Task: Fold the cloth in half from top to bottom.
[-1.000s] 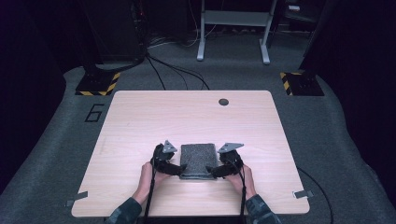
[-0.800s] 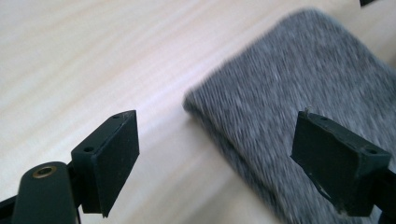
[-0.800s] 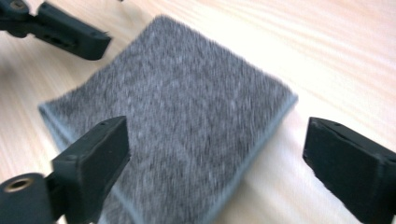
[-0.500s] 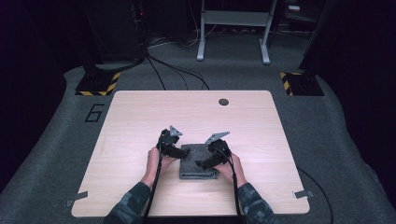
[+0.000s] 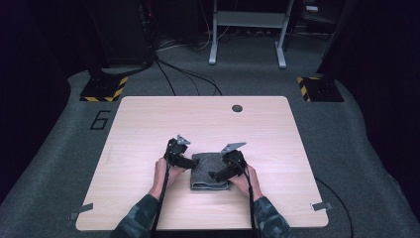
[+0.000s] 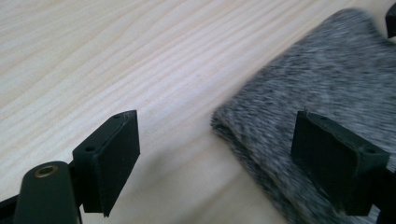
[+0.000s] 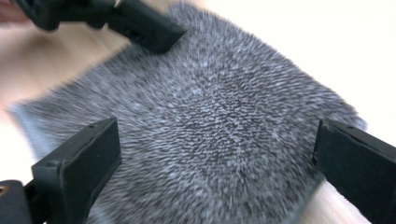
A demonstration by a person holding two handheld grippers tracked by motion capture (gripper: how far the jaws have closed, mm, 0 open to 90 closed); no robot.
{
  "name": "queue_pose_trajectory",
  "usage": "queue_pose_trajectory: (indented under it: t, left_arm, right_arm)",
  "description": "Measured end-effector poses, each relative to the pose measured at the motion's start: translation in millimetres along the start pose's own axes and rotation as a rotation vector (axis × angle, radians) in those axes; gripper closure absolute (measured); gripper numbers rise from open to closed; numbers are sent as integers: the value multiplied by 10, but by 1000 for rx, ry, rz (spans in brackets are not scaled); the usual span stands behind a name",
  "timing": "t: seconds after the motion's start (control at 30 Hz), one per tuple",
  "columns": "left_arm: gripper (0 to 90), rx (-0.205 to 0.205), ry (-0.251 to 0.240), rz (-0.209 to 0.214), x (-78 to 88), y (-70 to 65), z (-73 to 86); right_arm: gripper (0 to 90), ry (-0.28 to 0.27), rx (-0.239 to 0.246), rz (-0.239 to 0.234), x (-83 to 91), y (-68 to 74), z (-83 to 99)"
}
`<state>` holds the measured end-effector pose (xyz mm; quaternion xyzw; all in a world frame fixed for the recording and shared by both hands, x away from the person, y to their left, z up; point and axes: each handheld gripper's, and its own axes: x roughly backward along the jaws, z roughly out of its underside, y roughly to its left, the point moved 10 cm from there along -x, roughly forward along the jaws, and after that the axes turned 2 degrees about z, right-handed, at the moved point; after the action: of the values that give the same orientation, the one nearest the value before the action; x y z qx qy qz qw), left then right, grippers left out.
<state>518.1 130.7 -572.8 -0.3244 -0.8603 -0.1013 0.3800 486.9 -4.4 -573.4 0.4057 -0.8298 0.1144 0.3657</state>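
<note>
Light wooden table (image 5: 148,129), folded grey cloth (image 5: 208,166) near front edge

One folded grey cloth (image 5: 210,171) lies on one wooden table (image 5: 148,124); two handheld grippers, left (image 5: 190,162) and right (image 5: 214,176), are at it. Two hazard-striped bases (image 5: 103,89) stand on the floor beyond; one dark round grommet (image 5: 237,108) marks the tabletop.

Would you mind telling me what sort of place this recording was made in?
Probably a lab or recording studio: a bare wooden table stands on grey carpet, with hazard-striped stand bases, trailing floor cables and a taped number 6 beside it.
</note>
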Motion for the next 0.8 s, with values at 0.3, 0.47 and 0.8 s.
queue_pose_trajectory:
  t: [0.3, 0.47, 0.8]
  left_arm:
    - [147, -67, 16, 43, 173, -323, 288]
    - [147, -92, 35, 16, 132, -324, 402]
    - [126, -53, -4, 16, 266, -268, 428]
  right_arm:
    - [15, 14, 26, 97, 190, -9, 217]
    - [18, 51, 60, 136, 164, -37, 370]
    - [5, 20, 18, 144, 296, -17, 368]
